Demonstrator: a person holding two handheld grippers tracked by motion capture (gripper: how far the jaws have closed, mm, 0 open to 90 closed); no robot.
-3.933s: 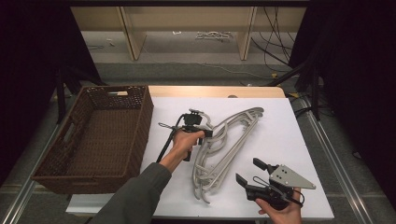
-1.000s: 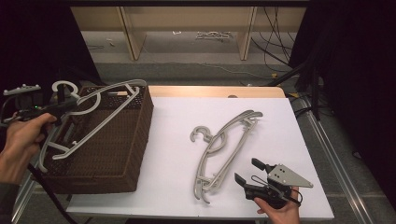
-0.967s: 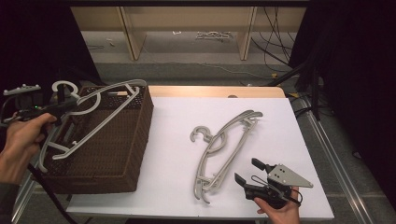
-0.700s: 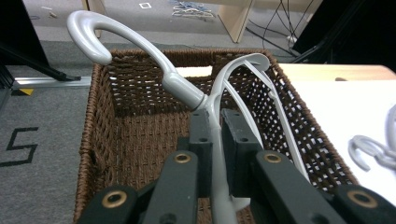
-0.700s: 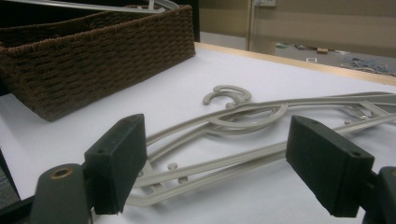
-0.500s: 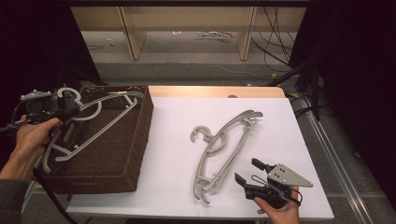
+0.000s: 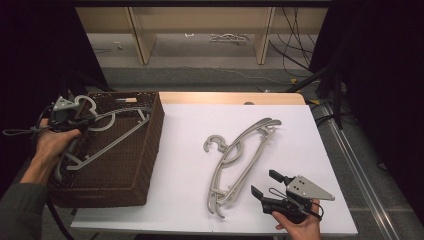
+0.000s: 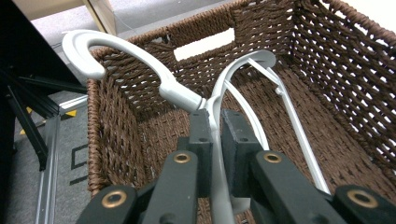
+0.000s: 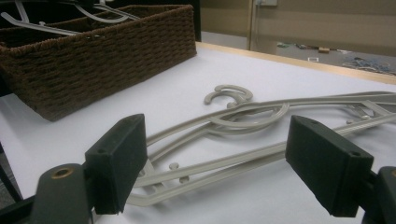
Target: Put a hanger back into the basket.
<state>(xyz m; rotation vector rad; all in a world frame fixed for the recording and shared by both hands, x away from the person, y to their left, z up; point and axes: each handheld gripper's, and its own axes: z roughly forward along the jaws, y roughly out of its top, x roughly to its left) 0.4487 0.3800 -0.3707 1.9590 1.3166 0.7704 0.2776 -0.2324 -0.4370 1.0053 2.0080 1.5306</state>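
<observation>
A light grey plastic hanger (image 8: pixel 219 107) was pinched at its neck between the clenched jaws of the left gripper (image 8: pixel 212 140), its arms reaching down into the brown wicker basket (image 7: pixel 145 150) ahead of them. Beyond the spread, empty jaws of the right gripper (image 9: pixel 215 163), beige hangers (image 9: pixel 261 116) lay stacked on the white table (image 7: pixel 185 200).

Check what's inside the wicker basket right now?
One grey hanger slants into the basket, hook above the rim, clamped in the left tongs. The woven floor beside it looks bare; the part under the tongs is hidden.
</observation>
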